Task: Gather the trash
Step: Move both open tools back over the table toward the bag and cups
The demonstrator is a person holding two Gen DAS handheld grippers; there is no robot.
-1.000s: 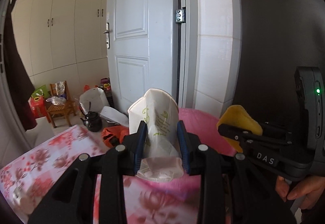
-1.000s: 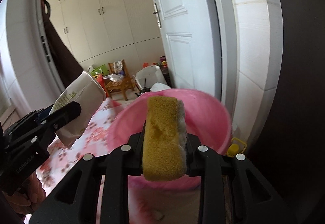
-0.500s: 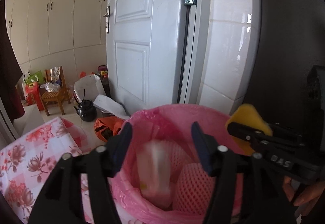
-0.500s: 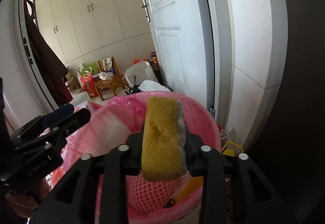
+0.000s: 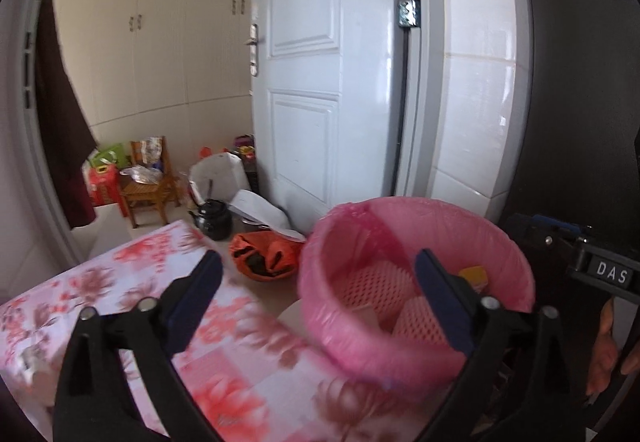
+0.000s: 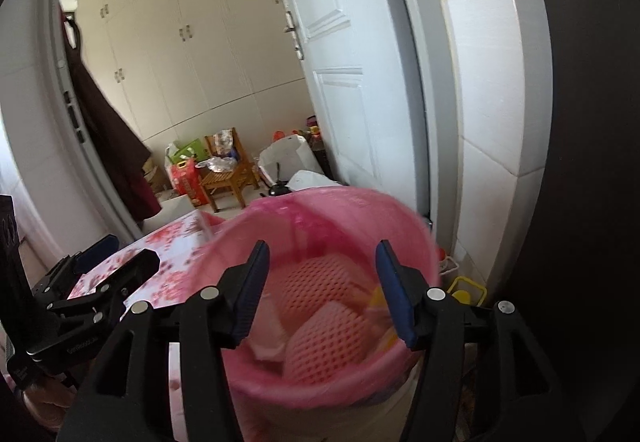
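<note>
A bin lined with a pink bag point(image 5: 360, 354) stands beside the floral-cloth table point(image 5: 120, 306). Inside it lie pink foam nets point(image 5: 372, 280), a yellow sponge point(image 5: 474, 276) and a whitish crumpled piece point(image 6: 268, 338). My left gripper point(image 5: 320, 282) hovers at the bin's near left rim, its jaws opening wide with nothing between them. My right gripper point(image 6: 322, 274) is over the bin point(image 6: 328, 197), jaws opening and empty, with the foam nets point(image 6: 320, 282) below. Each view shows the other gripper: the right point(image 5: 528, 228), the left point(image 6: 128, 252).
A white door point(image 5: 312, 81) and tiled wall point(image 5: 472, 101) rise behind the bin. On the floor beyond are an orange bag point(image 5: 264, 254), a black kettle point(image 5: 212, 217), a wooden chair point(image 5: 148, 189) and a yellow container point(image 6: 464, 292) by the wall.
My left gripper let go of the paper cup and my right let go of the yellow sponge; both fell into the bin. Both jaws opened, and the left gripper drew back.
</note>
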